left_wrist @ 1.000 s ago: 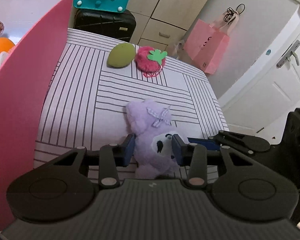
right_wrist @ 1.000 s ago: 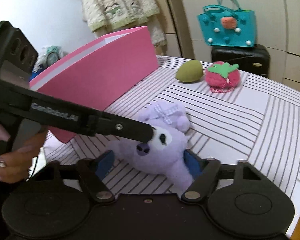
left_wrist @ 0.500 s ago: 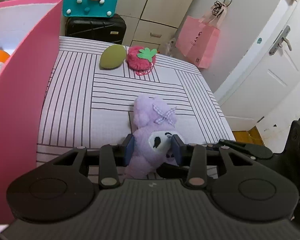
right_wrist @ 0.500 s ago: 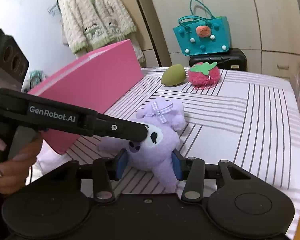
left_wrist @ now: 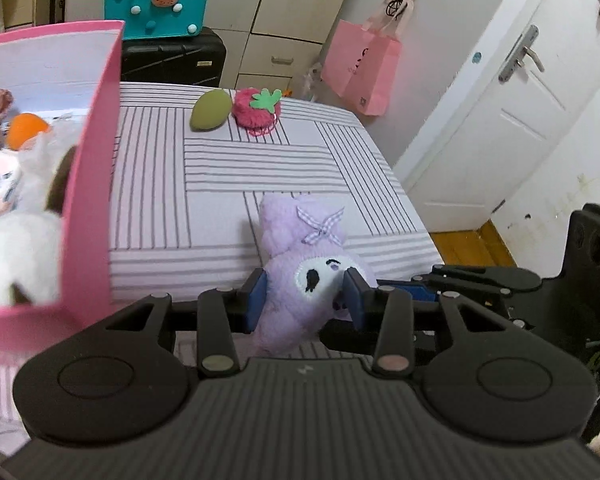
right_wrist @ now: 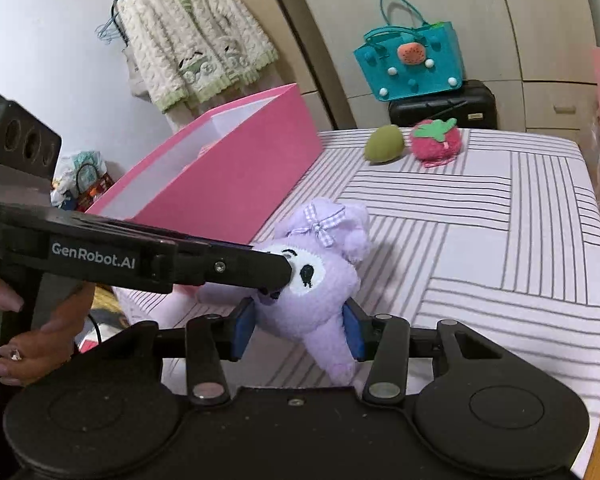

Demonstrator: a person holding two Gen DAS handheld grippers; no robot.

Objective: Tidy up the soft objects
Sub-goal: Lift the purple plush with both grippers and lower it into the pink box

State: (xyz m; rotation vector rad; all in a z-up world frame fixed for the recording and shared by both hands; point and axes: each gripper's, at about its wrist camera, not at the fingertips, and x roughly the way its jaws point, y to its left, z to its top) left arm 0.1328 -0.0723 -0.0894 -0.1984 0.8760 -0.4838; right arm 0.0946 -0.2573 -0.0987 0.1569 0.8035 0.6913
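1. A purple plush toy is pictured lifted clear of the striped table, where a second earlier it was lying on the cloth; its legs now dangle free in the right wrist view.

2. The right gripper, spread wide around the toy's body a second ago, is now seen narrowed onto it, so that the toy is carried by both tools at once.

3. The pink box, already holding other soft items, is shown more fully in the left wrist view than before, its open top now exposed; the lift is judged to be the start of a transfer into it.

4. The left gripper is shown partly closed, its blue pads pinching the toy's white-faced head from both sides.

5. The right gripper is likewise partly closed, its pads pressed into the plush body below the head, with the fabric visibly squeezed between them.

6. A green mango-shaped toy and a pink strawberry toy are left at the table's far edge, touching, and untouched by either tool.
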